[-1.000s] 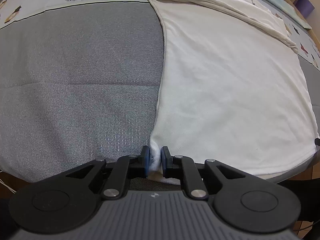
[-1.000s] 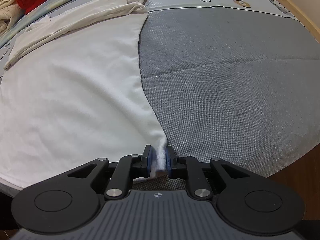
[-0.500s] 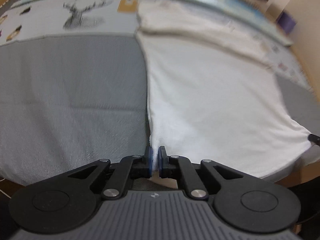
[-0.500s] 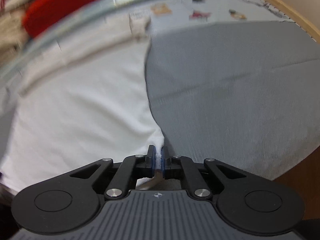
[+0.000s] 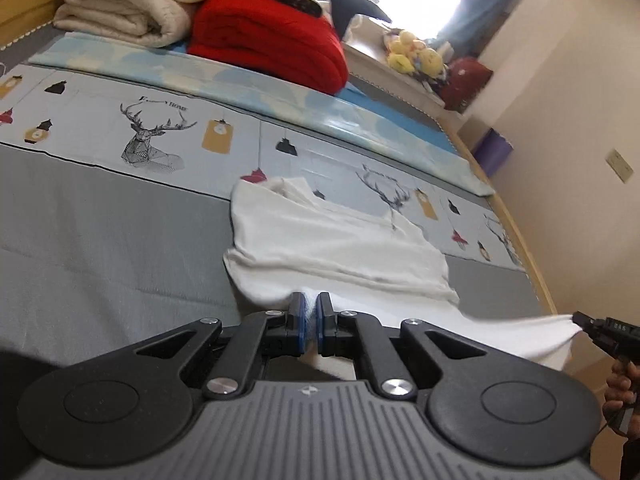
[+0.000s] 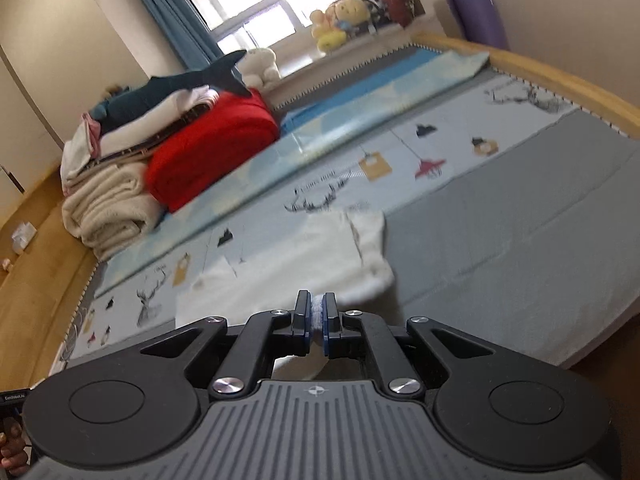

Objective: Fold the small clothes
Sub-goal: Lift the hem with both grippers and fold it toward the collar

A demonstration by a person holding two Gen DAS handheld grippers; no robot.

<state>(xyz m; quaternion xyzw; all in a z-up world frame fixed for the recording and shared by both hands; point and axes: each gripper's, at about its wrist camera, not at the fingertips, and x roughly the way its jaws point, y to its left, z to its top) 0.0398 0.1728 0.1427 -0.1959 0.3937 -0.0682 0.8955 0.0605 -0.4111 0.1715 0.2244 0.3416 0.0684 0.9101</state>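
The bed [image 5: 100,240] carries a grey sheet in the near zone and a printed panel with deer and lantern motifs in the far zone. A wooden frame borders it on the right in the left wrist view.

At the far left of the bed lies a stack: a folded cream blanket [image 5: 128,4], a red folded blanket [image 5: 272,40] just beside it on the right, and a dark shark plush [image 6: 180,88] on top, as the right wrist view shows.

The white garment [image 5: 332,240] lies near the middle of the bed, straddling the boundary between grey sheet and printed panel. Its long axis runs left to right across the bed. Its far portion rests on the bed in a folded band; its near edge is lifted off the surface and stretched between the two claws.

The left claw [image 5: 309,320] is closed on the near left corner of the garment; white fabric shows between its blue pads. The right claw [image 6: 316,322] is closed on the near right corner, fabric likewise pinched between the pads. In the left wrist view the right claw's tip appears at the right edge, with the cloth drawn taut to it.
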